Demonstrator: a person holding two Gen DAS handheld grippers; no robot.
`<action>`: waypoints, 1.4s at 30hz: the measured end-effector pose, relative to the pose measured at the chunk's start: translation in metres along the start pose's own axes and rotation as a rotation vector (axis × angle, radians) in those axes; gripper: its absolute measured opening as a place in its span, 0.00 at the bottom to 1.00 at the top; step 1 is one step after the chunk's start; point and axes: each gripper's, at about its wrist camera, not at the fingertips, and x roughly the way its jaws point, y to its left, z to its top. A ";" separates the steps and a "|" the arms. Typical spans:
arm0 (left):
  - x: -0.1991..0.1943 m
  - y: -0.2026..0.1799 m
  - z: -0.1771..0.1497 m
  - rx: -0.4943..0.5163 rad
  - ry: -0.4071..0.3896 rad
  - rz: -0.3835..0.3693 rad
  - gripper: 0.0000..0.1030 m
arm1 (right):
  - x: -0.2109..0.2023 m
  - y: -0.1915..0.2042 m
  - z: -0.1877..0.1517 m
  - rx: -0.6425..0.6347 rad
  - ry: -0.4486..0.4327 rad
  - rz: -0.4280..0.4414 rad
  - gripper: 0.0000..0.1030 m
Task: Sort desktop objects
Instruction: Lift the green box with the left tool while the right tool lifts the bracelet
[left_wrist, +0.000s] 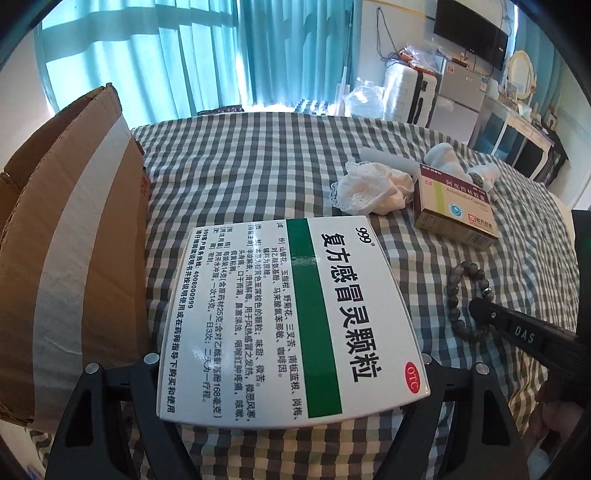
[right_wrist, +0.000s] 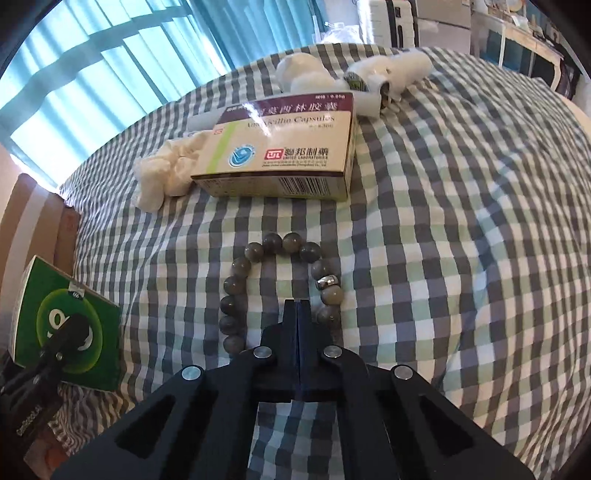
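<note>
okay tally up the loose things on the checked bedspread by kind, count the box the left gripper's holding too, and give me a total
Medicine boxes: 2, the white-and-green 999 box in the left gripper and the amoxicillin capsule box.
Bead bracelets: 1, the grey bracelet.
Crumpled white cloths: 1.
White rolled socks: 2.
Pale grey tubes: 1.
Total: 7

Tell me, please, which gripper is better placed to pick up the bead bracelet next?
The right. The right gripper is shut and empty, with its tips inside the ring of the bead bracelet on the checked cloth. The left gripper is already shut on the white-and-green medicine box beside the cardboard box.
</note>
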 end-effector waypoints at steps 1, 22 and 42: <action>0.001 0.001 -0.001 -0.004 0.005 -0.003 0.80 | 0.001 -0.001 0.001 0.017 0.001 0.008 0.01; 0.001 0.002 -0.008 -0.003 0.019 -0.001 0.80 | -0.036 -0.032 0.003 0.136 -0.120 0.243 0.00; 0.005 0.003 -0.008 0.001 0.029 -0.008 0.81 | -0.038 -0.049 0.006 0.205 -0.135 0.185 0.31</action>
